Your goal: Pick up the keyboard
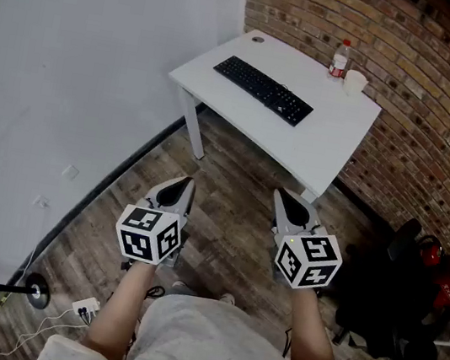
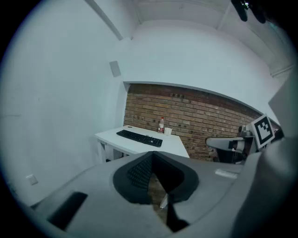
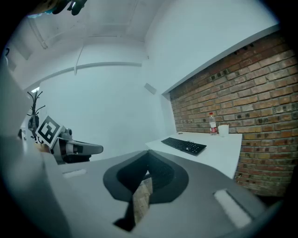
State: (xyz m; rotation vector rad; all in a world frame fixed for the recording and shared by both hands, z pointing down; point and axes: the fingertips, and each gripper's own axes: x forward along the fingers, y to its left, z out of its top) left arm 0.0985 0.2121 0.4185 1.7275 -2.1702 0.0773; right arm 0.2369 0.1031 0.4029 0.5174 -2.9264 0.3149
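In the lower middle of the frame, the left gripper (image 1: 178, 188) and right gripper (image 1: 287, 202) hang over the wooden floor, jaws pressed together on nothing. The keyboard (image 1: 263, 90) lies on the white table (image 1: 319, 152) in the upper middle, well apart from both. Approach, grasp and lift all appear left to do.

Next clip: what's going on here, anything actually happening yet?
A person stands on the wood floor, some way short of a white table, holding the left gripper and the right gripper out in front, both shut and empty. The black keyboard lies untouched on the table, with a bottle and a white cup behind it near the brick wall. The pickup has not begun.
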